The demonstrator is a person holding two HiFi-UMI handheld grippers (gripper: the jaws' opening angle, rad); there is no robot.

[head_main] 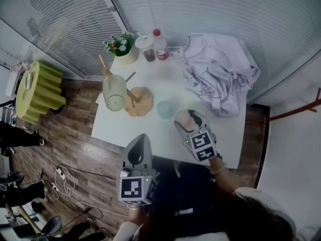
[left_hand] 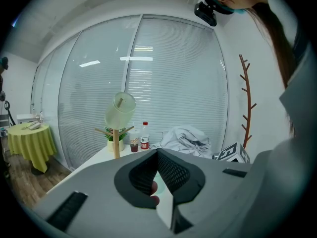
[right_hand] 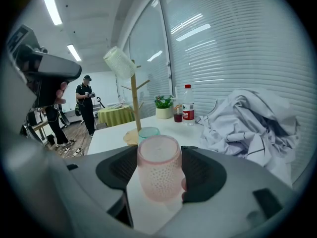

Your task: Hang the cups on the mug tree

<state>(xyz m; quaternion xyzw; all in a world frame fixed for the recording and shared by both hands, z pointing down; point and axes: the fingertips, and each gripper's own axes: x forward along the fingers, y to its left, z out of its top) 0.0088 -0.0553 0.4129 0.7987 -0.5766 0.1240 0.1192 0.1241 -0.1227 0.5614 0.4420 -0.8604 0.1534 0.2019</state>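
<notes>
A pink cup (right_hand: 158, 167) is gripped upright by the right gripper (right_hand: 158, 157). The jaws are spread wide, with one pad pressed against each side of the cup. The cup is held over the near right part of the white table (head_main: 150, 132).

The left gripper (left_hand: 157, 155) is held off the near edge of the table, to the left of the right one. Its jaws are brought together at the tips and nothing is held in them.

The mug tree (head_main: 132, 97) is stood on its round wooden base toward the left side of the table. A pale green cup (head_main: 114, 92) is hung tilted on one of its upper pegs. A teal cup (head_main: 165, 109) is set on the table just right of the base, between the tree and the pink cup.

At the far edge a small potted plant (head_main: 122, 46), a jar (head_main: 146, 48) and a red-capped bottle (head_main: 160, 45) are lined up. A crumpled white cloth (head_main: 218, 72) is spread over the far right corner.
</notes>
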